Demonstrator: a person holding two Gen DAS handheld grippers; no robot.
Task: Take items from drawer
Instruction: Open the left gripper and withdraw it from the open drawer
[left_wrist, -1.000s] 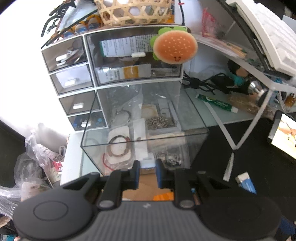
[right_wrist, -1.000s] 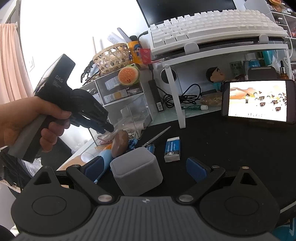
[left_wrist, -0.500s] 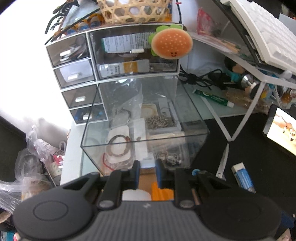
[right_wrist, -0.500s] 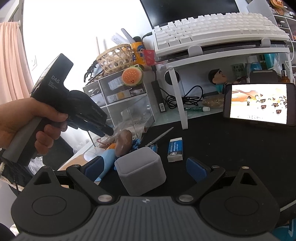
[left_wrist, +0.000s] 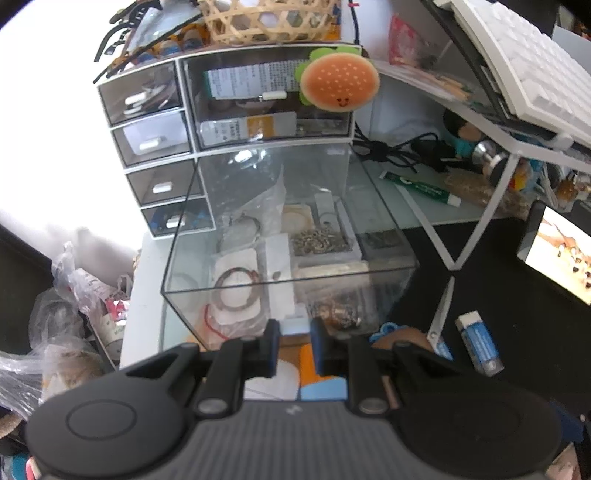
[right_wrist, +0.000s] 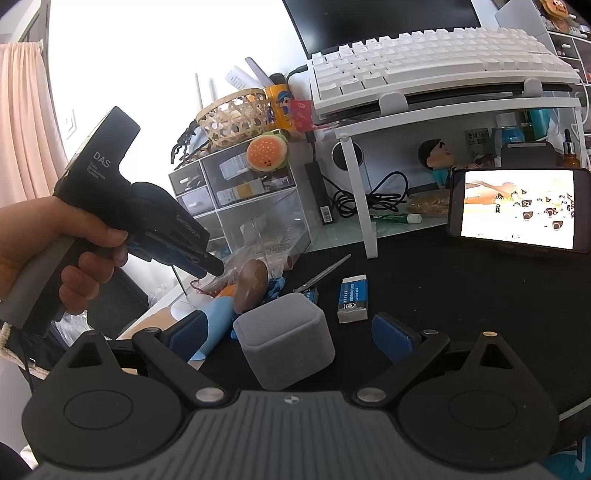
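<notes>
Left wrist view looks down on the black desk (left_wrist: 517, 295) and its white shelf riser, then the clear drawer (left_wrist: 291, 258) pulled far out of the organizer (left_wrist: 166, 147), likely so its contents can be reached. Bracelets on cards (left_wrist: 236, 280) and small packets lie inside. The left gripper (left_wrist: 295, 345) pinches the drawer's white handle. The right gripper (right_wrist: 291, 332) is spread wide around a grey box (right_wrist: 284, 343) on the desk, not touching it.

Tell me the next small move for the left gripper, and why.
Probably let go of the white handle: the left gripper is closed on it, and the clear plastic drawer already sits pulled far out, its bracelet cards exposed for picking.
</notes>
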